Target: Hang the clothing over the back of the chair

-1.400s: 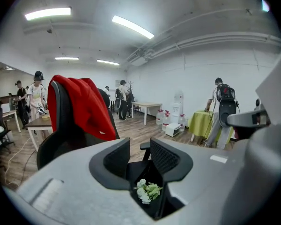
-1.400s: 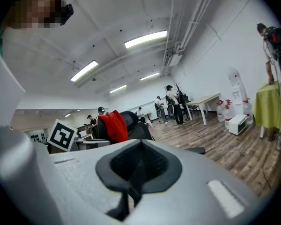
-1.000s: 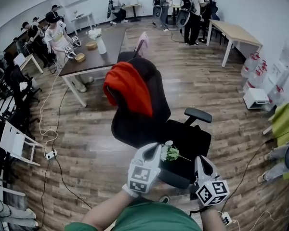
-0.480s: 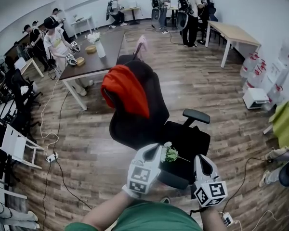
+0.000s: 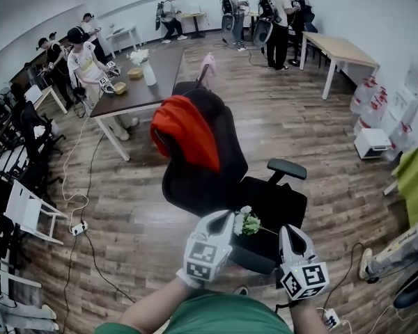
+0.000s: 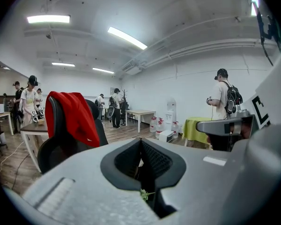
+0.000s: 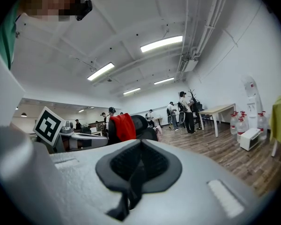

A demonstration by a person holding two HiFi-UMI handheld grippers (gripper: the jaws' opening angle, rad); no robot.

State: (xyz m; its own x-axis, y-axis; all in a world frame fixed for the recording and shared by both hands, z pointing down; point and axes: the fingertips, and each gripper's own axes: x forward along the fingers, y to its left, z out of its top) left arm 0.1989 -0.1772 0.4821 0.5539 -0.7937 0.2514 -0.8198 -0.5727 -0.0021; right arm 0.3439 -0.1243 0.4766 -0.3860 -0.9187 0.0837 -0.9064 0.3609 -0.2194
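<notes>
A red garment (image 5: 188,134) hangs draped over the top of the black office chair's back (image 5: 209,183); it also shows in the left gripper view (image 6: 75,116) and, small, in the right gripper view (image 7: 123,127). Both grippers hover low in front of the chair seat, apart from the garment. My left gripper (image 5: 226,218) (image 6: 141,144) has its jaws together. A small white flower sprig (image 5: 246,222) lies right at its tip, and a green bit shows in the slit; a pinch cannot be made out. The right gripper (image 5: 292,232) (image 7: 140,146) is shut and holds nothing.
A dark table (image 5: 136,92) with a vase stands behind the chair, with people around it and at the far wall. Cables and a power strip (image 5: 75,225) lie on the floor at left. A light table (image 5: 341,47), water bottles (image 5: 369,96) and a green cloth (image 5: 414,176) are at right.
Both grippers and the garment stay where they were. A person's legs at the right edge have shifted toward the bottom of the view.
</notes>
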